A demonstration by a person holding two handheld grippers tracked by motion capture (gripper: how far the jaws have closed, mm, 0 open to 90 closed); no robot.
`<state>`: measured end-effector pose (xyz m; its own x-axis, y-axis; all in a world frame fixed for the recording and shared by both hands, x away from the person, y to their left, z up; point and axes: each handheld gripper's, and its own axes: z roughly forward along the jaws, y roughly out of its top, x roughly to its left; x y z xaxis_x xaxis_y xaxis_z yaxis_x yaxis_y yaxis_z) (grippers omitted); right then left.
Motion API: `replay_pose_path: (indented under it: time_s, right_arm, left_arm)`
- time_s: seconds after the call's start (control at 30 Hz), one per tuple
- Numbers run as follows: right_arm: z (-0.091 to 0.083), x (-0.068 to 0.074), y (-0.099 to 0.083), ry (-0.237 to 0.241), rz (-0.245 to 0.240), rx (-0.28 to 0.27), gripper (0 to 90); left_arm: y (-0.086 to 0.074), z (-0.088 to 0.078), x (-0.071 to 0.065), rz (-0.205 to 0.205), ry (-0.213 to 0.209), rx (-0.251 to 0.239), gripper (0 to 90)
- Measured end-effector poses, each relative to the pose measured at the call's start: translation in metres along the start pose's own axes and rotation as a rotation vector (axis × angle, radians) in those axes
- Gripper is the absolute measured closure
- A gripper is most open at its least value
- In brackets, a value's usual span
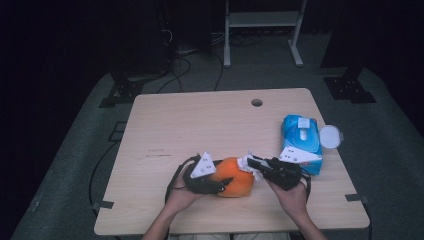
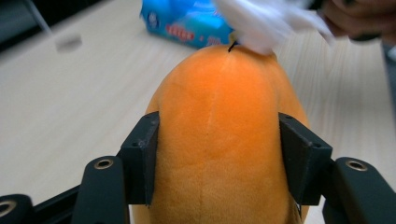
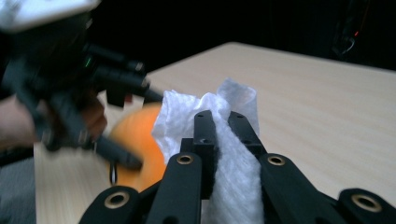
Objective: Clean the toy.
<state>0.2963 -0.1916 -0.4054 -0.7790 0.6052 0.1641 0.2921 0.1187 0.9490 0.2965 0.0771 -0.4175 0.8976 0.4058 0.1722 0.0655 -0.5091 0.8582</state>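
Left gripper [image 2: 217,158] clamped on orange plush toy [image 2: 224,140], long axis pointing at right gripper [image 3: 223,133]. Right gripper pinching white wipe [image 3: 233,154], touching toy's far tip. Wipe along axis.

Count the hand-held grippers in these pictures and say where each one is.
2. The left hand-held gripper clamps the orange plush toy; the right hand-held gripper pinches a white wipe at the toy's far end.

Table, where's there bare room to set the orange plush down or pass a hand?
The table is bare across its far half, between the cable hole and the left edge. It is crowded near the front: the left claw grips the orange plush, the right claw pinches a white wipe, and the blue wipes pack sits right.
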Motion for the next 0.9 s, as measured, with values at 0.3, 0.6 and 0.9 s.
replay_pose_path:
  time_s: [0.3, 0.6, 0.9]
  right_arm:
    - [0.006, -0.001, -0.016, 0.029, 0.032, 0.06, 82.6]
    - [0.006, 0.008, -0.011, 0.03, -0.034, 0.067, 82.7]
    - [0.005, 0.024, 0.004, 0.058, -0.089, 0.046, 82.6]
  left_arm:
    - [-0.005, 0.005, 0.011, -0.149, -0.084, 0.056, 13.8]
    - [-0.003, -0.002, 0.006, -0.078, -0.069, 0.028, 21.9]
    - [0.004, 0.001, -0.007, 0.036, 0.023, -0.027, 40.1]
